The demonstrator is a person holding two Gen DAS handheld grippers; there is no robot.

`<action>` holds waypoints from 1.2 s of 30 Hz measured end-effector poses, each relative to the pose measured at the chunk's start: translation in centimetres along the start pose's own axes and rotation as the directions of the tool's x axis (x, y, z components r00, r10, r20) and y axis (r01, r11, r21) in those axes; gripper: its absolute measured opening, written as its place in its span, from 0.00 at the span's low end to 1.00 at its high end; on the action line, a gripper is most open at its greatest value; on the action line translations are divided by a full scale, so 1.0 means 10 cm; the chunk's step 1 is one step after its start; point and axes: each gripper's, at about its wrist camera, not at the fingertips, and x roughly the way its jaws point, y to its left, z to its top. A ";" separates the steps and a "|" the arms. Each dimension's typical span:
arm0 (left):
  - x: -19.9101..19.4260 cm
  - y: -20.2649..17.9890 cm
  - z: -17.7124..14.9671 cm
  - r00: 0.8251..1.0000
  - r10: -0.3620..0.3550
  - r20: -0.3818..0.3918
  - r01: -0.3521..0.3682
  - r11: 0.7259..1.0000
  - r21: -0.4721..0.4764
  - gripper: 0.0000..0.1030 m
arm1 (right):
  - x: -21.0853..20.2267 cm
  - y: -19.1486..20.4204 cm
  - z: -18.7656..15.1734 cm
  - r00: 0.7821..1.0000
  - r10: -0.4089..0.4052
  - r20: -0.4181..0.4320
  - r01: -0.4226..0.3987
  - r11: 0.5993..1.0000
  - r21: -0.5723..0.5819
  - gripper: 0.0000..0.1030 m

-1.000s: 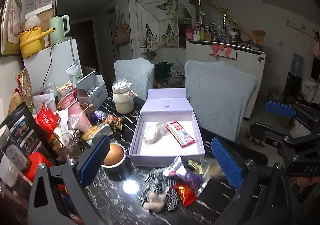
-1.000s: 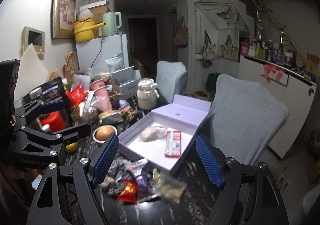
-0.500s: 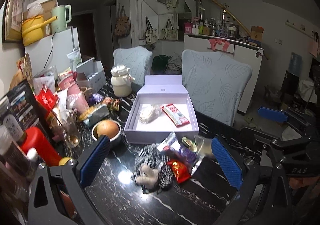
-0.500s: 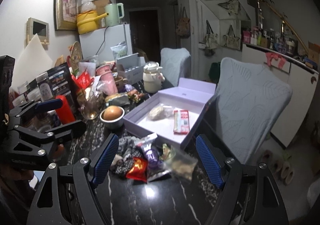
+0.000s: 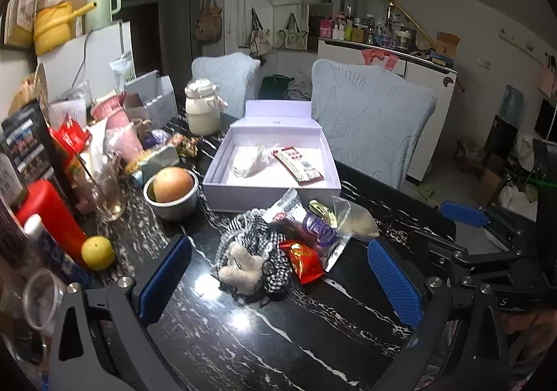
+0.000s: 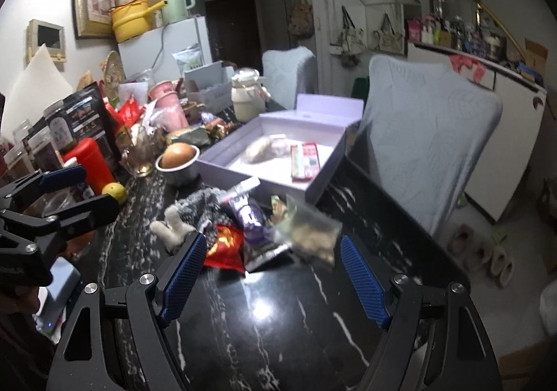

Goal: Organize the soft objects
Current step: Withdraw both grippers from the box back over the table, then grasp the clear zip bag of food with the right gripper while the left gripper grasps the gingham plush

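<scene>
Black marble table (image 5: 243, 338): left gripper (image 5: 278, 281), right gripper (image 6: 269, 274) wide apart, empty.

Both grippers sit lower over the black table (image 5: 278, 338) now. The snack pile (image 5: 296, 241), formerly near 6 o'clock, lies mid-frame

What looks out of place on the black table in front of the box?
A loose pile of a checked cloth, a small plush toy and snack packets lies outside the open lilac box, which already holds two items.
</scene>
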 end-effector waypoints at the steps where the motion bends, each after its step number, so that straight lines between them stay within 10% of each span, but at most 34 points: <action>1: 0.03 0.00 -0.02 1.000 -0.001 -0.002 0.001 1.000 0.000 1.00 | 0.02 -0.02 -0.03 1.000 0.001 -0.006 -0.001 1.000 0.008 0.78; 19: 0.70 0.37 -0.39 0.990 -0.008 -0.142 -0.017 0.985 -0.170 1.00 | 0.55 -0.12 -0.19 0.993 -0.003 -0.116 0.003 1.000 0.000 0.84; 36: 1.20 0.47 -0.12 0.986 0.075 -0.152 -0.092 0.990 -0.109 1.00 | 1.17 -0.37 0.20 0.993 0.013 -0.119 -0.005 0.998 0.068 0.89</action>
